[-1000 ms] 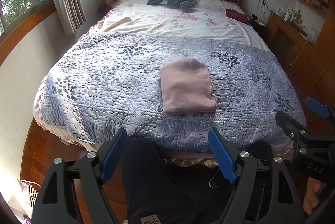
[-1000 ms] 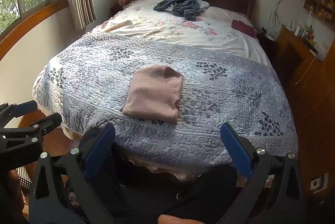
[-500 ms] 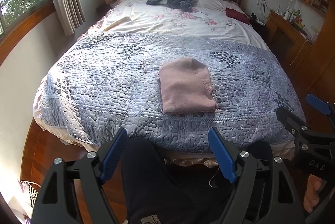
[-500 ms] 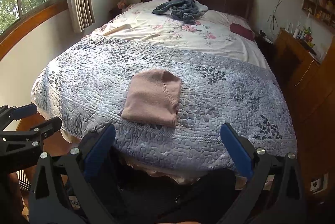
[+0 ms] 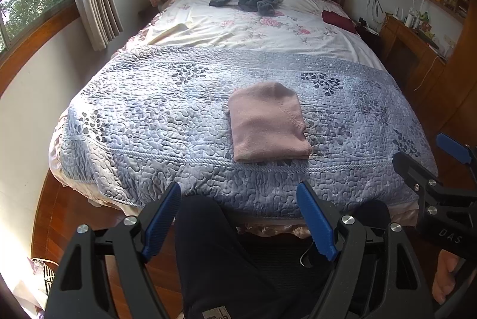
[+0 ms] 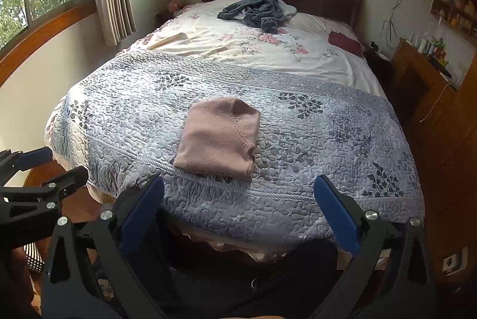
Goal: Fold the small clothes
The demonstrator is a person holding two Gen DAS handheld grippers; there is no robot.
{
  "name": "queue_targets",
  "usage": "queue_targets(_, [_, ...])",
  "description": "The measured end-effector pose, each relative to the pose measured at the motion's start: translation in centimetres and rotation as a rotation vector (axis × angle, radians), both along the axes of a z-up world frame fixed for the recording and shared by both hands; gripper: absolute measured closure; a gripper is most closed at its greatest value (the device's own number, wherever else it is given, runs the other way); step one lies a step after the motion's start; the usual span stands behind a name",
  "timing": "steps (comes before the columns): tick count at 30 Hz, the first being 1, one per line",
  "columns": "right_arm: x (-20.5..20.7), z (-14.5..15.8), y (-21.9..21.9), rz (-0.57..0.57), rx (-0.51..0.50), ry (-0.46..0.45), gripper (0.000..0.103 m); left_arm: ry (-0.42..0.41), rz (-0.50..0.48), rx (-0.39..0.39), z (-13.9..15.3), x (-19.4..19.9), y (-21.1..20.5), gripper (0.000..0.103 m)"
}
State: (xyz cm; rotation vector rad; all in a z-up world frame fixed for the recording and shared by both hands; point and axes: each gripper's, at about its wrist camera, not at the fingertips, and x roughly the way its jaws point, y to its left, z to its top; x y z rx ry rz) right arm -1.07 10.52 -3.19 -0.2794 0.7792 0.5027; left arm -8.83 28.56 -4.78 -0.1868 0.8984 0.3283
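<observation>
At lower left, the left gripper (image 5: 238,217) hangs spread wide and empty below the bed edge. At centre frame, the dusty-pink knitted garment (image 5: 268,122) lies on the grey-blue quilted bedspread (image 5: 149,116), already a compact, flat rectangle; folding looks finished. At lower right, the right gripper (image 6: 238,211) gapes wide, holding nothing.

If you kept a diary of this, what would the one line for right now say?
pink garment: folded, on quilt | left tool: open, empty | right tool: open, empty | both off the bed
</observation>
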Motion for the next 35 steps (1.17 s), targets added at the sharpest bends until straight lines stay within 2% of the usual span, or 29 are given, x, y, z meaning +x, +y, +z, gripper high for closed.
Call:
queue_targets(16, [0.7,-1.2,0.0,0.002,0.011,0.025,0.003,0.013,0.004,0.012,-0.7,0.5,-0.4,0.023])
queue_targets(35, [0.5,-1.2,0.0,0.016,0.026,0.011,0.003,0.01,0.026,0.009,-1.1,0.2,-0.2,0.023])
